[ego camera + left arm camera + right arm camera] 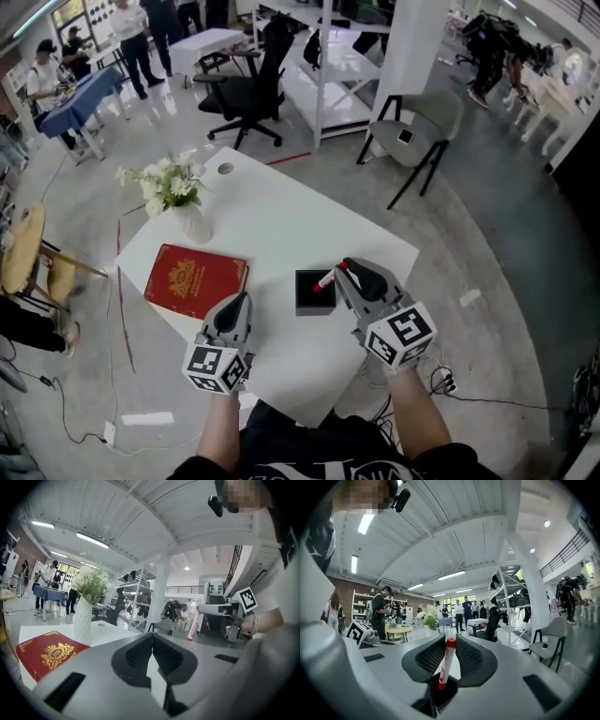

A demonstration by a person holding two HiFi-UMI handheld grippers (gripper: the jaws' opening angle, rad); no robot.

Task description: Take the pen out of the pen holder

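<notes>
Nearest the camera, the left gripper (240, 302) is hovering by the table's (281, 216) near-left edge with its jaws resting together, nothing between them (the red book (195, 279) is lying just beside it, toward the left corner). The right gripper (344, 271) is clamping the pen (446, 663) between its pads: white barrel, red cap uppermost, tilting slightly. The pen's lower end is showing against the dark mouth of the black pen holder (314, 295) — standing nearer the near-right edge — and whether it is clearing the rim cannot be told. Beyond the book, a vase of flowers (192, 220) is standing by the far-left edge.
</notes>
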